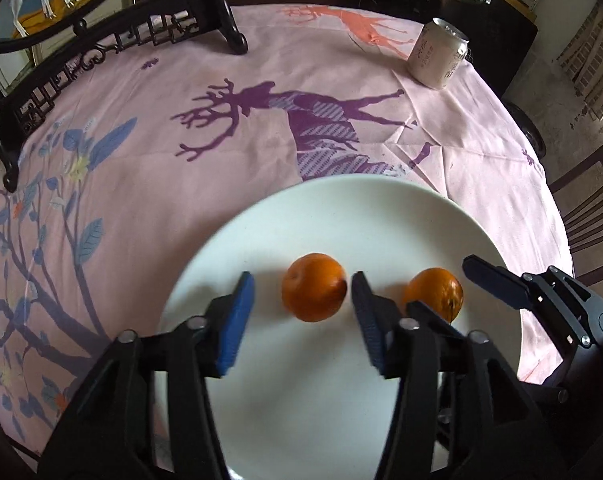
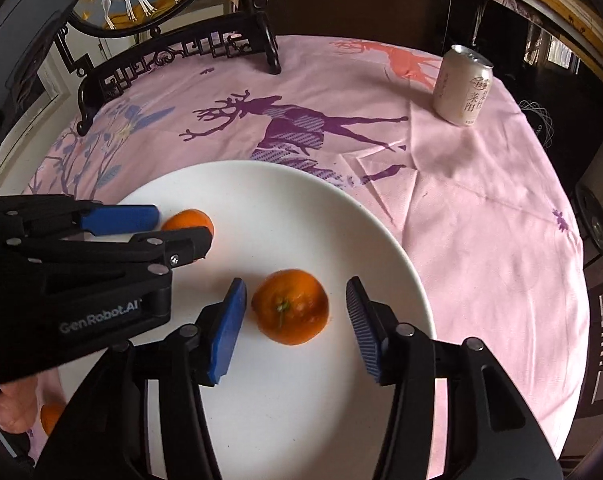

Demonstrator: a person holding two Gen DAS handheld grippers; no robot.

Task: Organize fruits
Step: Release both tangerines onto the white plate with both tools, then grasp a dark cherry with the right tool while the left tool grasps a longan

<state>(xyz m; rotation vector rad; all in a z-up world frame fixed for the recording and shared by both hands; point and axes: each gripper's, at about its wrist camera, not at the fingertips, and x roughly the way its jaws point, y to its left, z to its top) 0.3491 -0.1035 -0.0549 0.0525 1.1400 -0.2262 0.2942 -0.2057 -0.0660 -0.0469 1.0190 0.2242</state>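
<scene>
While two oranges (image 1: pixel 314 287) (image 1: pixel 435 294) sit plated, maybe a third (image 2: pixel 50 417) beside

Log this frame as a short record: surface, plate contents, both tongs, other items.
surface: pink deer-print tablecloth
plate: white plate, two oranges on it
left orange: between left tongs, pads apart from it
right orange: between right tongs, pads apart from it
other items: upright can; dark carved stand; third orange off the plate

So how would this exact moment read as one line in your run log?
left gripper: open around left orange | right gripper: open around right orange | both oranges on white plate | third orange off plate
</scene>
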